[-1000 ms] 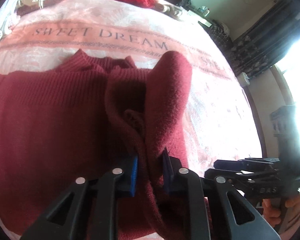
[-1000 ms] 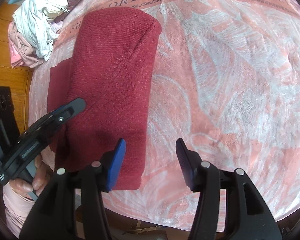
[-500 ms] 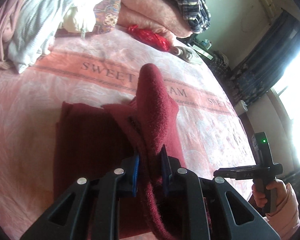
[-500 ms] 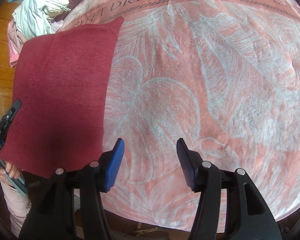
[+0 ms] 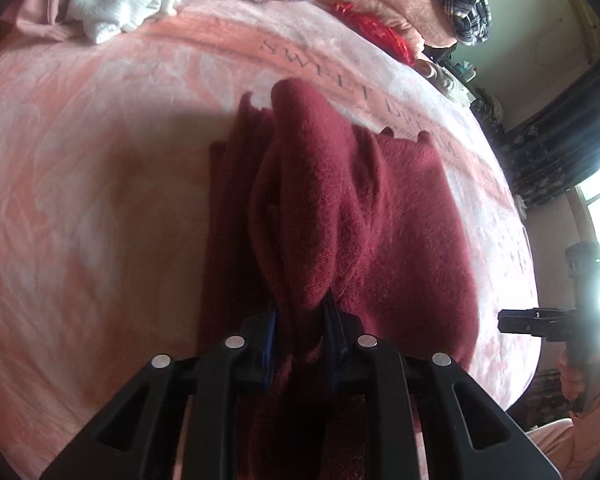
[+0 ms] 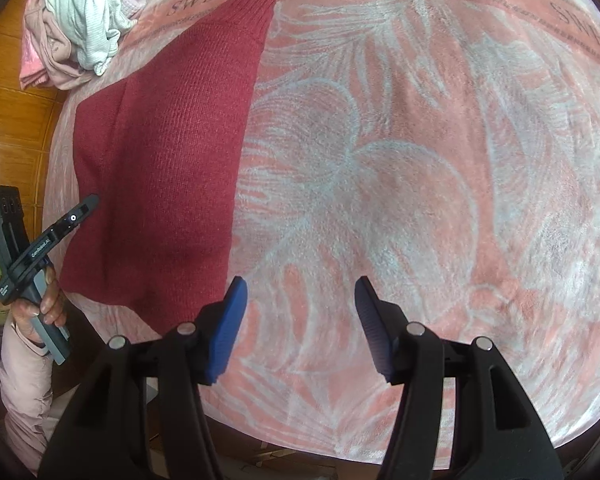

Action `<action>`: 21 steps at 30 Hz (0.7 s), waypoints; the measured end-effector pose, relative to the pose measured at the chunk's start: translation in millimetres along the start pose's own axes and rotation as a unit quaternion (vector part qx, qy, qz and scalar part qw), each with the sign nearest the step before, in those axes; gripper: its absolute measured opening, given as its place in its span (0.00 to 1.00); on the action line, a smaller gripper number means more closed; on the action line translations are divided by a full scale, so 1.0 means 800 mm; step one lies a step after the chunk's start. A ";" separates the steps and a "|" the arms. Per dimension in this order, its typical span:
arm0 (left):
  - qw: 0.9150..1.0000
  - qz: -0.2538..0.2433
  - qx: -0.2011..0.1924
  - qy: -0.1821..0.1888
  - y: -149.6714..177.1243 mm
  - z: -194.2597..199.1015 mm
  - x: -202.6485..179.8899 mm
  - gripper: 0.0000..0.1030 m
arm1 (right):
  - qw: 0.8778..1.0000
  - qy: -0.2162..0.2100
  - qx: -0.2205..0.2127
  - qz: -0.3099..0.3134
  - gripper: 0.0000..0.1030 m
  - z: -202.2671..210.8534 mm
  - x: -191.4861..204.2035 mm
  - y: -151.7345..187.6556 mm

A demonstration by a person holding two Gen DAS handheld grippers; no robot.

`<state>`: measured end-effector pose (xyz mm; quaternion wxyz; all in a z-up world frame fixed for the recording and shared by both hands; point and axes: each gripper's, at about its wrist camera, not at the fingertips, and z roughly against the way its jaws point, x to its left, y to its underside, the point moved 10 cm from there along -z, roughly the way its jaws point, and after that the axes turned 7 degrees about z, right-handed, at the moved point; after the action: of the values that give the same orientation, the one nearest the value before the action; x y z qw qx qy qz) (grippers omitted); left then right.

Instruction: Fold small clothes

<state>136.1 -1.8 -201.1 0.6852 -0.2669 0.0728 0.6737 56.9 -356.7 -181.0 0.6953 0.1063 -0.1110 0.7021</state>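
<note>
Right wrist: blanket (image 6: 380,140) reads "SWEET DREAM"; red sweater (image 6: 172,160) beside.

Looking like a home bedroom: lying across a bed, a pink "SWEET DREAM" blanket (image 6: 380,160), piled laundry (image 5: 132,4), dark curtains (image 5: 560,140).

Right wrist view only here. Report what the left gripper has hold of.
Observer: The left gripper is shut on a bunched fold of the dark red sweater, which stands up as a ridge.
Operator: Describe what lies beside that ridge.
Observer: To its left, flat folded edges of the sweater lie on the pink blanket.
Operator: Name what's beyond the sweater.
Observer: A plaid garment tops a pink pile, with a bright red item at its foot.
</note>
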 end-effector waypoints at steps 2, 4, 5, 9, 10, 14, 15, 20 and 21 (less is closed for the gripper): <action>1.000 -0.001 -0.003 0.003 0.002 0.002 0.001 0.20 | 1.000 -0.003 0.003 0.008 0.54 -0.005 0.008 0.002; 1.000 0.001 -0.003 0.010 0.001 0.009 -0.002 0.21 | 1.000 -0.024 0.007 0.012 0.57 -0.008 0.024 0.004; 1.000 0.001 -0.002 0.012 0.001 0.014 -0.004 0.23 | 0.999 -0.039 0.011 0.013 0.58 -0.011 0.032 0.006; 1.000 -0.017 0.008 -0.006 0.000 0.036 -0.009 0.28 | 0.998 -0.044 0.019 0.042 0.59 -0.018 0.059 0.012; 0.999 -0.027 0.011 -0.020 0.002 0.046 -0.011 0.33 | 0.998 -0.045 0.021 0.048 0.60 -0.021 0.065 0.014; 0.999 -0.037 0.013 -0.008 0.019 0.076 -0.031 0.59 | 0.996 -0.044 0.033 0.064 0.60 -0.032 0.079 0.022; 0.999 -0.045 0.010 -0.011 0.024 0.080 -0.036 0.60 | 0.996 -0.039 0.034 0.067 0.61 -0.034 0.079 0.022; 0.996 -0.058 0.033 -0.053 0.052 0.066 -0.032 0.62 | 0.997 -0.041 0.032 0.061 0.61 -0.042 0.090 0.023; 0.996 -0.056 0.037 -0.053 0.056 0.065 -0.030 0.62 | 0.997 -0.046 0.030 0.060 0.62 -0.042 0.092 0.024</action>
<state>77.7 -1.1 -158.5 0.7343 -0.2085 0.0459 0.6444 36.7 -276.4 -190.5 0.6427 0.1528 -0.1282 0.7397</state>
